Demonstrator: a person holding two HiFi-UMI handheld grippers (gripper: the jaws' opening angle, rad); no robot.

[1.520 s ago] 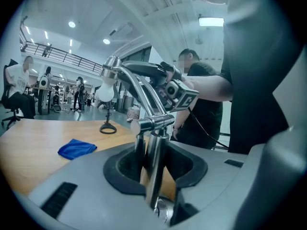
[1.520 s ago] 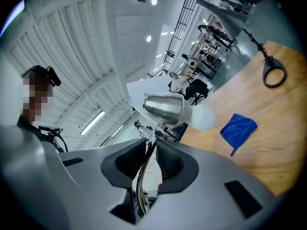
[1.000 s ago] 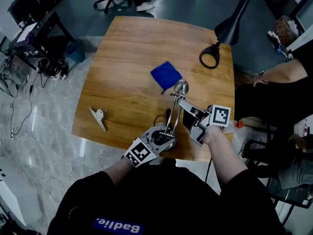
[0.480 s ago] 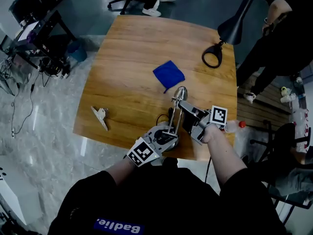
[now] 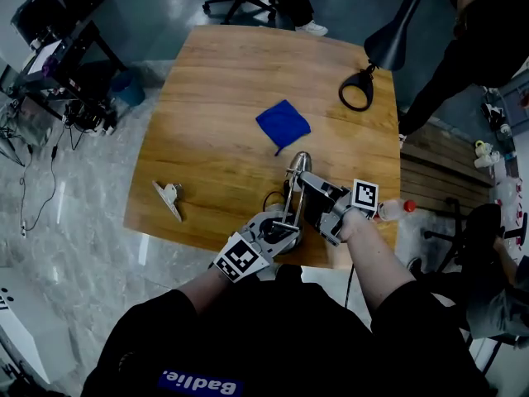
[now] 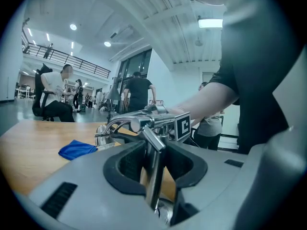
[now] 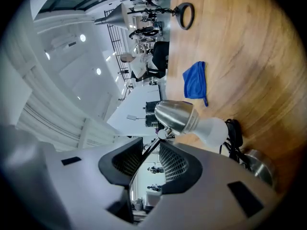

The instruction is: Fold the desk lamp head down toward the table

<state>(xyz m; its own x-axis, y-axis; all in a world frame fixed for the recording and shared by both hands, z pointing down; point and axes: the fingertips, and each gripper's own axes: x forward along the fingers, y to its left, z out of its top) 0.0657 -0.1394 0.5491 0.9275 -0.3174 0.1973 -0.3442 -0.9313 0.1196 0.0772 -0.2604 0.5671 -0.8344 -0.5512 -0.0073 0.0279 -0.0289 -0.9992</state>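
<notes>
The silver lamp (image 5: 290, 205) stands at the near edge of the bench (image 5: 207, 89), its base just in front of the person. Its arm leans from the base away from the person, toward a blue cloth (image 5: 283, 124). At the top of the arm the chrome head (image 7: 173, 116) is tipped over, and its white bulb (image 7: 212, 129) points down at the bench, toward the coiled black cable (image 7: 234, 134) by the base.

The left hand-held gripper (image 6: 154, 159) sits low by the base. Its jaws are apart on either side of the flat lower arm, with wood showing beside the bar.

The right hand-held gripper (image 7: 152, 163) lies level just behind the head. Its jaws are opening, and the thin upper rod runs between the pads without being pinched.

Each gripper carries a cube with square black-and-white markers. A black lamp (image 5: 388, 44) stands at the far right corner.
</notes>
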